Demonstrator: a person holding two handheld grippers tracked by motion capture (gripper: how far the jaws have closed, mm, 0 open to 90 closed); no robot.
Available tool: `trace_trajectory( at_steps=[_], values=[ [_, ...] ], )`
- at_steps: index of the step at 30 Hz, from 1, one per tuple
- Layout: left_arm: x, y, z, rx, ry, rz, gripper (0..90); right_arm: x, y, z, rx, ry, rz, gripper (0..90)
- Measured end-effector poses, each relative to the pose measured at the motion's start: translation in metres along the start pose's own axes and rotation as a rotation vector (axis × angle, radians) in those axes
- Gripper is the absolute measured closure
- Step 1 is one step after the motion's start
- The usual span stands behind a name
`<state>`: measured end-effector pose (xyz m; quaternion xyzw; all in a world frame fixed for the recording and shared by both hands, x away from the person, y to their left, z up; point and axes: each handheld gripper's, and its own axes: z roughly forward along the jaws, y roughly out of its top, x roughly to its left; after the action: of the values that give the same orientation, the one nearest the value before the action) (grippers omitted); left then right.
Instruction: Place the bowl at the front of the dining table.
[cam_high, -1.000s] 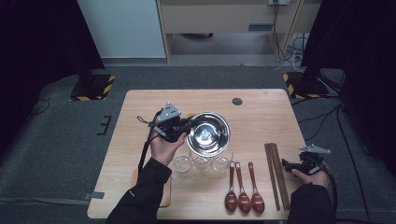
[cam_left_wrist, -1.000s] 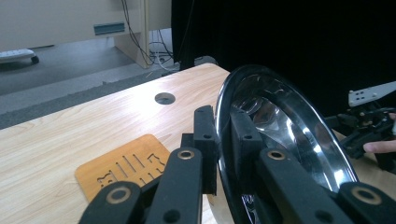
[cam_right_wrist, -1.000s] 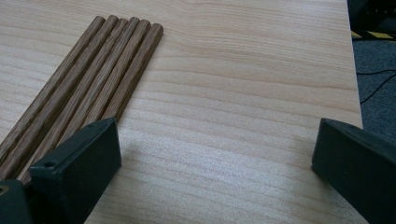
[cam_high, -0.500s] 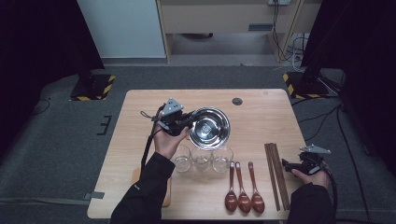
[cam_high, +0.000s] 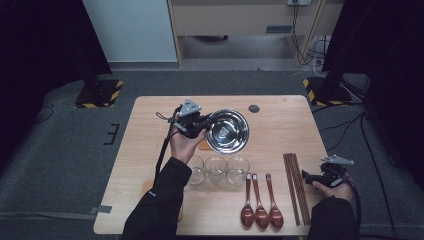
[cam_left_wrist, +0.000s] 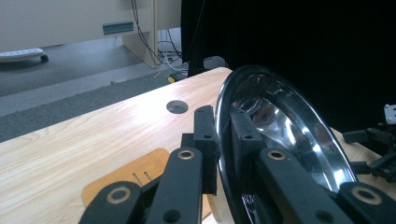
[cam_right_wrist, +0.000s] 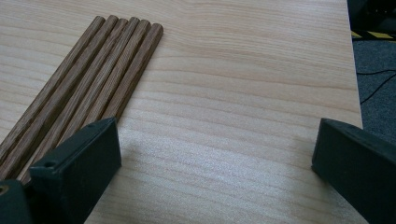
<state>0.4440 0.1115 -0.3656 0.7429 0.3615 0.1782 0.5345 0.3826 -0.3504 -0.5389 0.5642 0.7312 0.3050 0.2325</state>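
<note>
That shiny round stainless steel bowl (cam_high: 228, 131) is stiff, thin-walled and slick, probably light too, so the rim is the only sensible grab spot. The left tool (cam_left_wrist: 223, 140) is pinching exactly there, one jaw inside and one outside, with the bowl tipped up over the middle of the pale wooden tabletop (cam_high: 285, 120). An orange-brown mat (cam_left_wrist: 133, 175) lies underneath, I think. The right tool (cam_right_wrist: 212, 161) sits spread wide beside the dark wooden chopsticks (cam_right_wrist: 93, 79). Grey carpet and black curtains surround everything.
</note>
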Motion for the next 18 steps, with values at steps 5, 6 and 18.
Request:
trace_trajectory(
  at_steps=[5,6,18],
  values=[
    [0.004,0.006,0.008,0.003,0.012,0.000,82.9,0.000,0.000,0.000,0.000,0.000,0.000,1.3],
    [0.005,0.006,0.010,0.003,0.013,-0.002,82.9,0.000,0.000,0.000,0.000,0.000,0.000,1.2],
    [0.018,0.010,0.022,0.017,0.049,-0.016,82.9,0.000,0.000,0.000,0.000,0.000,0.000,1.2]
  ],
)
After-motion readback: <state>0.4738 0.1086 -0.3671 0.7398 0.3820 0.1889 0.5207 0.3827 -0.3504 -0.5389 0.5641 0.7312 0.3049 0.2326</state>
